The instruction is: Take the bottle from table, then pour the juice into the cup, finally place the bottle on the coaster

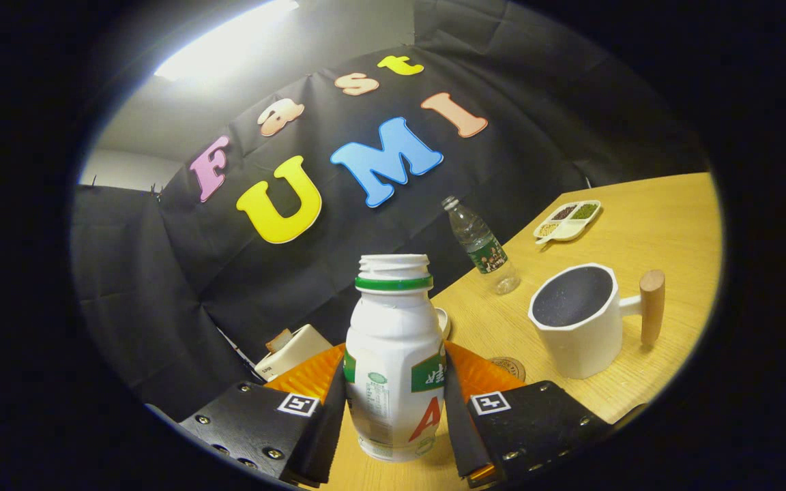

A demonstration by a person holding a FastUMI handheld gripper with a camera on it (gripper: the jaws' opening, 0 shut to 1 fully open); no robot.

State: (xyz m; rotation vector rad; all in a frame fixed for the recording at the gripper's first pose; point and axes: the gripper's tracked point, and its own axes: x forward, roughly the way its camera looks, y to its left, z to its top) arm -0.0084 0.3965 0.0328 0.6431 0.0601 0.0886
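A white juice bottle (pixel 393 361) with a green ring under its open, capless mouth stands between my fingers, and my gripper (pixel 393 409) is shut on its body, one finger pressing each side. The view is tilted, so bottle and table lean. Beyond the right finger stands a white cup (pixel 578 320) with a dark inside and a wooden handle. A small round brown coaster (pixel 509 368) lies on the wooden table (pixel 666 225) between the bottle and the cup, partly hidden behind my right finger.
A clear plastic water bottle (pixel 482 245) stands farther back near the table's edge. A white divided dish (pixel 568 220) with grains lies beyond the cup. A small white box (pixel 292 351) sits behind the left finger.
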